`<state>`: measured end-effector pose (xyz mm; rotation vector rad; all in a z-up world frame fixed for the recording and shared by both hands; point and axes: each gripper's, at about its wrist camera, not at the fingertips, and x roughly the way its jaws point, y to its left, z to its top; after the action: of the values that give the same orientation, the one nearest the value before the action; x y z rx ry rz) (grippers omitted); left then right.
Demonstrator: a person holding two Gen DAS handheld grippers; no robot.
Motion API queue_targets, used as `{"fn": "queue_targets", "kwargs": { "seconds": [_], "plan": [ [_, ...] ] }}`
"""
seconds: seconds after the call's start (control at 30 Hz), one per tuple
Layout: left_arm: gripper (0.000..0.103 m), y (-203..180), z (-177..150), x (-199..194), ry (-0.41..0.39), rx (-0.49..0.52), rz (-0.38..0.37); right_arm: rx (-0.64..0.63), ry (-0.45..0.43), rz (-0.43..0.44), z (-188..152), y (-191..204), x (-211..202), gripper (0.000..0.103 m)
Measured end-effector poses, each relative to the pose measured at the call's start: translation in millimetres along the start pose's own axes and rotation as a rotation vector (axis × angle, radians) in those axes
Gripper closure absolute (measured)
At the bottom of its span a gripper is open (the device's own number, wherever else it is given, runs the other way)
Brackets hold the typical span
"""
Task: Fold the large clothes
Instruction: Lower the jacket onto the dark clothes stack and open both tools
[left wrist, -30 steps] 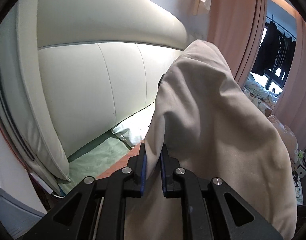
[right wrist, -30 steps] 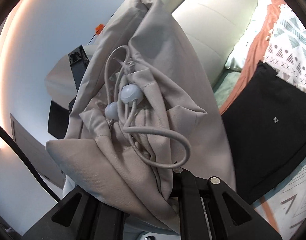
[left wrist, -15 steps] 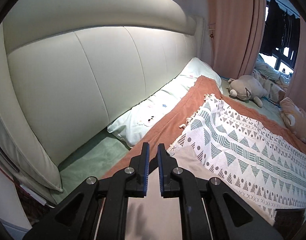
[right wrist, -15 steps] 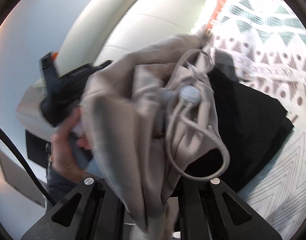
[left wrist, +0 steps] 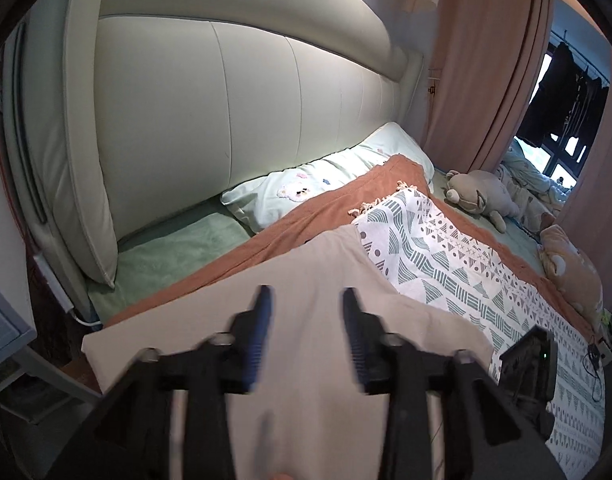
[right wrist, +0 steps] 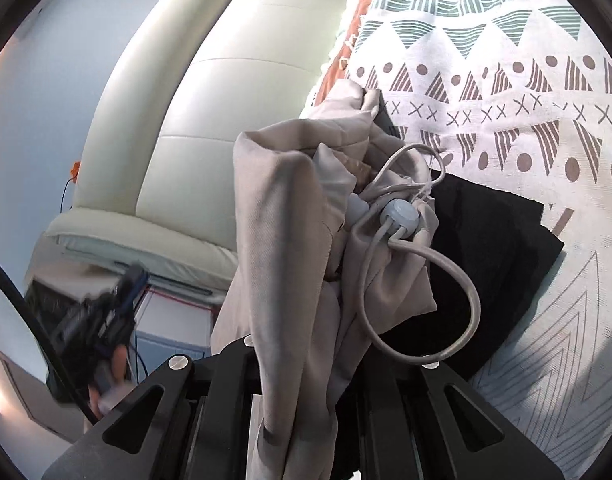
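Observation:
A large beige garment (left wrist: 330, 320) lies spread flat on the bed under my left gripper (left wrist: 306, 300). That gripper's jaws are opening; they stand wide apart above the cloth and nothing is pinched between them. In the right wrist view the bunched waistband end of the same beige garment (right wrist: 289, 216), with its grey drawstring and round toggles (right wrist: 400, 214), hangs from my right gripper (right wrist: 301, 364). That gripper is shut on the fabric and its fingertips are buried in the folds. My left gripper (right wrist: 105, 316), blurred, appears low at the left there, in a person's hand.
A folded black garment (right wrist: 494, 248) lies on the patterned white blanket (left wrist: 446, 256). Under the blanket is a rust-coloured spread (left wrist: 306, 220). A padded cream headboard (left wrist: 233, 120), a pale pillow (left wrist: 330, 176), plush toys (left wrist: 482, 196) and pink curtains (left wrist: 478, 60) border the bed.
My left gripper let go of the beige fabric, which dropped flat onto the bed, and its jaws swung wide. My right gripper carried the bunched end across and lower over the black garment.

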<state>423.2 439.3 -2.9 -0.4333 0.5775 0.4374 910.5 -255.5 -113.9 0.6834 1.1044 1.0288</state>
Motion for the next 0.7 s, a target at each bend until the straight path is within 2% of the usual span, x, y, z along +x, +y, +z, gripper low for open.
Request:
{"fn": "queue_targets", "kwargs": {
  "seconds": [0.03,0.1,0.23,0.33,0.37,0.5,0.6,0.7],
  "plan": [
    [0.0,6,-6,-4,-0.002,-0.012,-0.005,0.0,-0.001,-0.002,9,-2,-1,0.096],
    [0.0,13,-13,-10,-0.016,-0.021,0.019,-0.007,0.004,0.0,23,-6,-7,0.095],
    [0.0,32,-32,-21,0.005,-0.06,0.041,0.029,0.037,-0.008,46,-20,-20,0.087],
    [0.0,38,-46,-34,-0.014,-0.061,0.07,0.051,0.07,-0.024,57,-31,-36,0.064],
    [0.0,41,-51,-39,-0.02,-0.068,0.072,0.039,0.072,-0.031,57,-30,-39,0.062],
    [0.0,54,-72,-46,-0.007,-0.116,0.054,0.012,0.084,-0.047,71,-28,-45,0.062],
    [0.0,61,-90,-47,0.0,-0.139,0.072,0.02,0.064,-0.053,83,-40,-68,0.062],
    [0.0,68,-105,-45,0.019,-0.172,0.102,0.028,-0.004,-0.143,74,-56,-93,0.062]
  ]
}}
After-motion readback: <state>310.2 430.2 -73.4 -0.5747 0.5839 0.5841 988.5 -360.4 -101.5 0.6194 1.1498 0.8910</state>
